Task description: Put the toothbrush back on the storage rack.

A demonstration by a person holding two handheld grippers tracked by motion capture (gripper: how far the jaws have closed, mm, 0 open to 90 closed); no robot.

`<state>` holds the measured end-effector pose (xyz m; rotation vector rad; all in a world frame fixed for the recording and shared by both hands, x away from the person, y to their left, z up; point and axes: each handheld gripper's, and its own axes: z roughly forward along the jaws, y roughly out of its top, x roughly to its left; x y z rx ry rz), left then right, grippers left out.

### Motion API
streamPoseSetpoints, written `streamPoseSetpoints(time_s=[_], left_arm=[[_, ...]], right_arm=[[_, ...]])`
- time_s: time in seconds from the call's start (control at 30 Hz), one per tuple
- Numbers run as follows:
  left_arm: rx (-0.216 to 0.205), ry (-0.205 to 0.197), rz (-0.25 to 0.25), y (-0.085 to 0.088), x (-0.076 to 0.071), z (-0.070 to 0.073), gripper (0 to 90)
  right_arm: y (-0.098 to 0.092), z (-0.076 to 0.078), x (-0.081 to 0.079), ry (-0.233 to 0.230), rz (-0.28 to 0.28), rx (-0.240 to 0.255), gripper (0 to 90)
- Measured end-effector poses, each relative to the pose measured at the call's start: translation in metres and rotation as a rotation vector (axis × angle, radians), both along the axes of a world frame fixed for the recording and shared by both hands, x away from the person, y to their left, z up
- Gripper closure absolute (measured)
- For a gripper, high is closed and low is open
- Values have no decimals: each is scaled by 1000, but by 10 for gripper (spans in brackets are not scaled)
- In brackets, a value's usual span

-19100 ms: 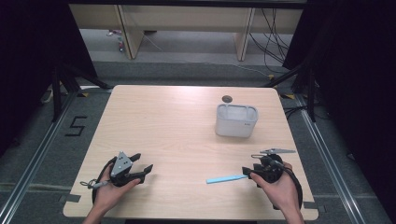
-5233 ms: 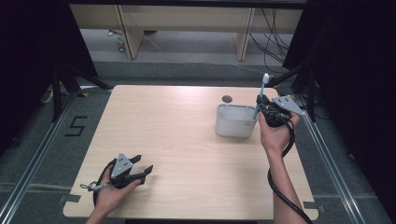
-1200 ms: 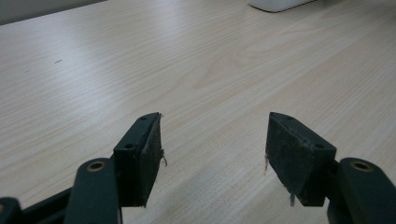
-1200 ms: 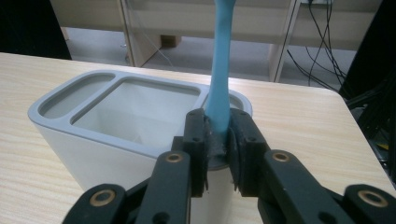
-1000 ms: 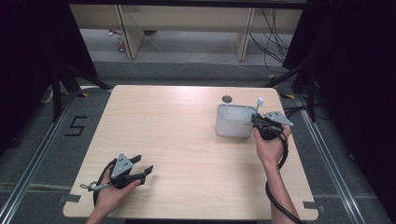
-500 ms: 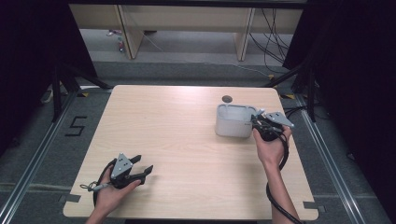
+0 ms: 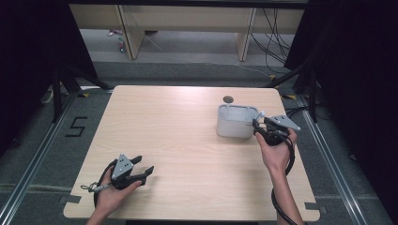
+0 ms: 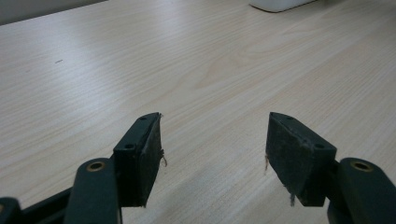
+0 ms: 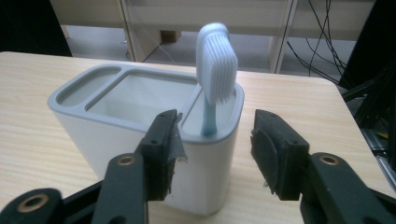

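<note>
The toothbrush (image 9: 214,60) already stands head-up in the end compartment of the holder (image 9: 140,126) on the table (image 7: 187,136), the right tool (image 9: 212,149) gaping empty beside it, the left tool (image 8: 212,154) open and idle near the front edge; little seems left.

Left gripper (image 7: 141,169) jaws apart, right gripper (image 9: 212,149) jaws apart

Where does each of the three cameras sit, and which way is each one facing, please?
High view: above the person's side, looking forward and down on the table; both forearms, left gripper, right gripper show.
Left gripper view: between open jaws, low across bare tabletop.
Right gripper view: between open jaws, at the holder with the toothbrush.
Shared: the holder.
</note>
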<state>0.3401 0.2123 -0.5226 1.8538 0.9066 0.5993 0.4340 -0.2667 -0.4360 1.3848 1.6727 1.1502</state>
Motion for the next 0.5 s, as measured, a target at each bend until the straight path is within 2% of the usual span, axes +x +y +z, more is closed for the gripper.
streamPoseSetpoints(time_s=[0.07,0.1,0.13,0.3,0.33,0.37,0.4,0.43,0.47,0.5], left_arm=[[0,0,0,0,0,0,355],[-3,-1,-1,0,0,0,355],[-8,-3,-4,0,0,0,354],[-14,-3,1,1,0,0,353],[-13,-2,3,1,0,0,353],[-8,-1,4,1,0,0,353],[-8,-1,4,1,0,0,353],[-9,-1,4,1,0,0,353],[-9,-1,4,1,0,0,353],[-9,-1,3,1,0,0,353]], right_arm=[[-2,-1,-2,5,21,-1,490],[-1,-1,-6,15,10,17,489],[-2,-2,-6,-6,23,10,486],[-4,-2,-18,-9,29,-6,482],[-3,-2,-21,-1,38,14,482],[-2,-3,-24,4,21,15,482],[-4,-4,-25,-10,41,-18,481],[-5,-4,-27,-9,44,-30,479],[-4,-5,-28,6,48,-12,478],[-3,-5,-32,24,28,-6,476]])
